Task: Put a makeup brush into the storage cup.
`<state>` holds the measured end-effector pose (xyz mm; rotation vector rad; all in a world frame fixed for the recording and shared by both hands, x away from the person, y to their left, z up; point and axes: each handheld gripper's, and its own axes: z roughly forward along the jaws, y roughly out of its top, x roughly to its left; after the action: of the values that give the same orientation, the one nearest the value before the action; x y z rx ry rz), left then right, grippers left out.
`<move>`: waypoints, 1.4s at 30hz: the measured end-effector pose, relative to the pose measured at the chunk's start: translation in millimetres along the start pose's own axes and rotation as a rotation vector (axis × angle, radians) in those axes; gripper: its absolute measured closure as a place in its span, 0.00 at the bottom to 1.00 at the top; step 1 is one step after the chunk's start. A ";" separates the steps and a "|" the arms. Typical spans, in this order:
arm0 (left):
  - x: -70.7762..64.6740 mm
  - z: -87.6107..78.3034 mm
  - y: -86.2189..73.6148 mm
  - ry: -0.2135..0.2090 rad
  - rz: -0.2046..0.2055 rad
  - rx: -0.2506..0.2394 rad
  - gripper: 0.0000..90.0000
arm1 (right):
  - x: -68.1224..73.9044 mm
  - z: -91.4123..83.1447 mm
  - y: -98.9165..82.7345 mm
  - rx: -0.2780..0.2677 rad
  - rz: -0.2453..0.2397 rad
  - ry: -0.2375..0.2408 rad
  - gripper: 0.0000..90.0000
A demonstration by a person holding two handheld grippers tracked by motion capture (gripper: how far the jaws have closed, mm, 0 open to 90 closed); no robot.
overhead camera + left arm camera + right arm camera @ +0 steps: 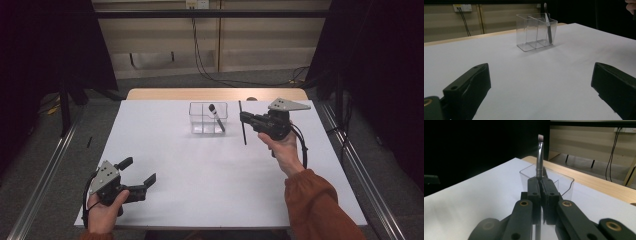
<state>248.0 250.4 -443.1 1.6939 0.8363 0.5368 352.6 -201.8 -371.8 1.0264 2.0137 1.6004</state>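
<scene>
White table (200,190) under dim light, dark curtains on both sides, a pale wall with cables running down behind.

Right gripper (243,118) is pinching a thin makeup brush (242,125), jaws pressed together on its handle. From above, the brush is standing roughly upright in the grip, handle trailing down toward the table on the person's side of the jaws. A clear divided organizer (208,119) is sitting just beyond the gripper tips, to their left in the high view, apart from them. One brush (216,117) is already leaning in its right-hand compartment, dark tip up.

Judgement on progress: one brush is stowed, a second is held and being carried toward the organizer, not yet over a compartment. Left to do: bring it above an opening, lower it, release.

Left gripper (139,171) is resting near the table's near left corner, jaws spread, nothing between them, well away from the organizer.

Differences between views: the right gripper view is showing the bristle end of the makeup brush (540,150), pale-tipped with a metal ferrule, rising straight above the closed jaws with the organizer (566,181) right behind; the high view gives a dark line only. The left gripper view is showing the organizer (536,32) side-on, three compartments, with the stowed brush (548,27) leaning in the end one.
</scene>
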 end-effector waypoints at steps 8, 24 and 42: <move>3.3 -1.4 0.1 0.009 0.000 -0.001 0.03 | -4.4 16.0 9.9 -0.011 -0.010 -0.018 0.96; 3.6 -1.2 -0.6 0.007 0.001 0.005 0.03 | -11.3 48.5 35.2 -0.031 -0.027 -0.067 0.96; 2.3 -0.6 -0.8 -0.002 0.013 0.007 0.03 | -17.5 91.5 52.9 -0.018 -0.056 -0.097 0.96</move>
<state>248.8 252.6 -443.8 1.7075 0.8272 0.5419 442.7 -148.0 -350.6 1.0122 1.9430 1.5077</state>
